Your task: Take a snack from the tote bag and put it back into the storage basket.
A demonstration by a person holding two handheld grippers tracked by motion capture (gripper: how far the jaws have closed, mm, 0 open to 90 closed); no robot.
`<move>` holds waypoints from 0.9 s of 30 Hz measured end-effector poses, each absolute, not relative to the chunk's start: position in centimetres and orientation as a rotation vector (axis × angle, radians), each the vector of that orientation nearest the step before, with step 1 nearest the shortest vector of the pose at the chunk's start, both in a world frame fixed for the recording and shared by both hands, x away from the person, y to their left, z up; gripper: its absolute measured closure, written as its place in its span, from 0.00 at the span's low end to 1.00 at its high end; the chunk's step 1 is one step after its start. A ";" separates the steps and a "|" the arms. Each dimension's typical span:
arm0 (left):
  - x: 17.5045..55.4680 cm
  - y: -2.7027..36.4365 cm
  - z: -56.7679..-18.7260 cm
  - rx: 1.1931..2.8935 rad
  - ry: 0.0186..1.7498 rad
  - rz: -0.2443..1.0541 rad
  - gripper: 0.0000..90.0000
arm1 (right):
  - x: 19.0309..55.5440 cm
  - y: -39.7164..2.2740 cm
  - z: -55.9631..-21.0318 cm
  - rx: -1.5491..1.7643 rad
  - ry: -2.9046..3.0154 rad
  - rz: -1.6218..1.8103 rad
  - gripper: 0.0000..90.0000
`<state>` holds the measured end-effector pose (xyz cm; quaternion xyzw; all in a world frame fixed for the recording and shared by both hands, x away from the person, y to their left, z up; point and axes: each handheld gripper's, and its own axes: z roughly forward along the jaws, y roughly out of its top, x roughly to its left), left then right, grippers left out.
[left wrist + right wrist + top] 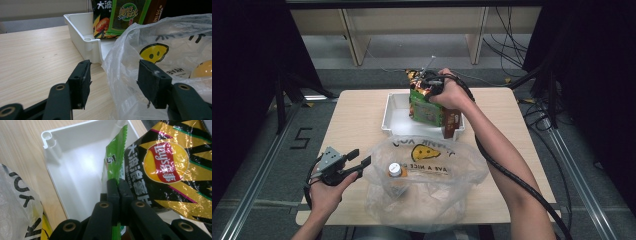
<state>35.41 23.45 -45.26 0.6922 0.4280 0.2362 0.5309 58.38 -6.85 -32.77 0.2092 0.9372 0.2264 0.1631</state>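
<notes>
Right gripper (430, 86) sits over the white tray (388, 112) at the far centre of the tabletop (357, 125), jaws clenched on the edge of a green snack packet (113, 162); in the right gripper view the two black jaws meet with the green foil pinched between them. The packet hangs upright under the gripper, its lower part inside the tray toward the tray's right side. A black-and-gold chip bag (170, 167) stands pressed against the green packet in that view, on the packet's far side from the bare tray floor, and a brown packet (451, 121) stands at the tray's right near corner. Whether the chip bag is also caught in the jaws cannot be told. Left gripper (357, 162) rests low at the near left of the tabletop, jaws parted and grasping nothing; in the left gripper view the crumpled edge of a clear plastic bag (432, 175) lies between the pads without either pad pressing on it. The bag, printed with a yellow smiley face, spreads across the near centre, just on the near side of the tray, and holds a small jar with a white lid (395, 170). Tray and bag touch at the tray's near wall.
</notes>
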 end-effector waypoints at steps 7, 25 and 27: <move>35.4 23.4 -45.2 1.656 1.025 0.570 0.49 | 58.4 -6.7 -33.0 0.598 2.689 0.641 1.00; 35.4 23.5 -45.2 1.656 1.024 0.570 0.49 | 58.7 -6.7 -33.7 0.587 2.590 0.540 0.90; 35.3 23.4 -45.2 1.656 1.025 0.569 0.49 | 58.7 -6.8 -33.6 0.561 2.579 0.523 0.88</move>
